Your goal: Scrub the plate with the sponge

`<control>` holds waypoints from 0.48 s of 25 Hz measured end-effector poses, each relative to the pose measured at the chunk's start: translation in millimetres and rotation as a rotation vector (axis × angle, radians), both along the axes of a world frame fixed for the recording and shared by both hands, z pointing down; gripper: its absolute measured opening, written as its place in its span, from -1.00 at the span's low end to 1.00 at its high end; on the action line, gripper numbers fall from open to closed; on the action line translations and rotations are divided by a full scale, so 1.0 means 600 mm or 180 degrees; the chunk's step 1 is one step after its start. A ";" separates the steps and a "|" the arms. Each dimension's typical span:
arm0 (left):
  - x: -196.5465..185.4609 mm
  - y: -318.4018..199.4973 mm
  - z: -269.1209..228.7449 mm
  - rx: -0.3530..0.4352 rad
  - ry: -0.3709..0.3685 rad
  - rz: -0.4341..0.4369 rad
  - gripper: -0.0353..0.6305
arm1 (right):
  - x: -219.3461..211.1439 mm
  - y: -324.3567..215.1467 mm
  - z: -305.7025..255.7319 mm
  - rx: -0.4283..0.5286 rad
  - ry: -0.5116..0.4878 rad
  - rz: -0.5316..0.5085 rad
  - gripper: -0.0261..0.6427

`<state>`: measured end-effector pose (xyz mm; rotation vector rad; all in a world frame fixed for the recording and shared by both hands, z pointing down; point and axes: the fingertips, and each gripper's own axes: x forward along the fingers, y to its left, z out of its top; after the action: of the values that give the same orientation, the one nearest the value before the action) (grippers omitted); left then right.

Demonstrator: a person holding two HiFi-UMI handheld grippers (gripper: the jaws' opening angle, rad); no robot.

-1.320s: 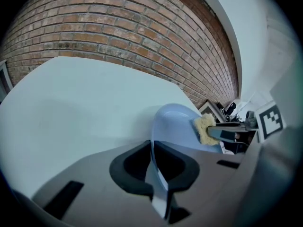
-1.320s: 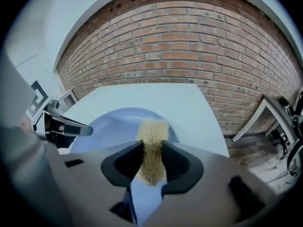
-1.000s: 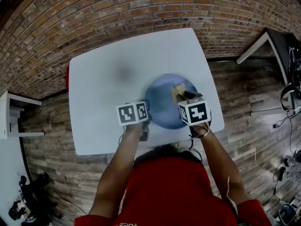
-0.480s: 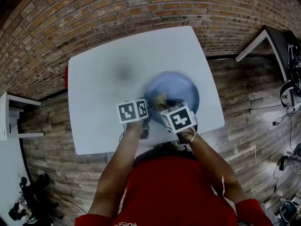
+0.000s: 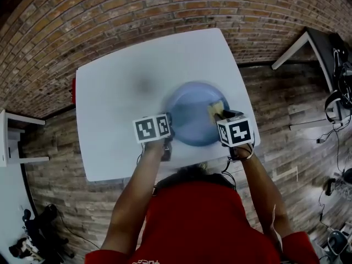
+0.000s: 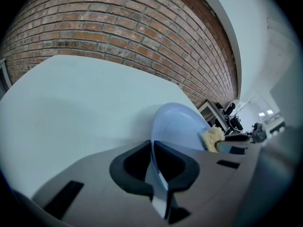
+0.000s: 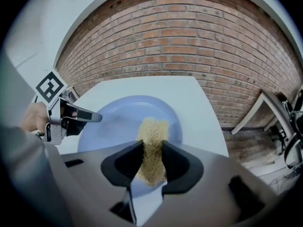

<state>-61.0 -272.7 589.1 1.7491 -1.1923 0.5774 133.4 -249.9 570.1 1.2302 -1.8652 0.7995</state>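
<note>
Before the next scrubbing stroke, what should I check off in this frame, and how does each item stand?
1. Left gripper clamped on the rim of the round light-blue plate: ok.
2. Right gripper shut on the tan fibrous sponge: ok.
3. Sponge over the plate's inner surface, on its right side in the head view: ok.
4. Plate within the edges of the white table: ok.
5. The two grippers apart, on opposite sides of the plate: ok.
6. Dirt left on the plate: cannot tell.
</note>
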 end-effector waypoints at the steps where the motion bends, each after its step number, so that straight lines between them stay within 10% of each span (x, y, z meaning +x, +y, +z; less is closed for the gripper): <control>1: 0.000 0.000 0.000 -0.0003 0.0001 0.0000 -0.79 | 0.006 -0.001 -0.002 0.0002 -0.0012 0.0038 -0.56; 12: -0.001 -0.002 0.002 -0.0022 0.0032 -0.0021 -0.79 | -0.172 0.056 -0.019 -0.0028 -0.0363 -0.0642 -0.56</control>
<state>-61.5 -273.6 590.4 1.7399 -1.1874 0.5676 30.4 -216.4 558.5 0.9895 -2.0375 0.7796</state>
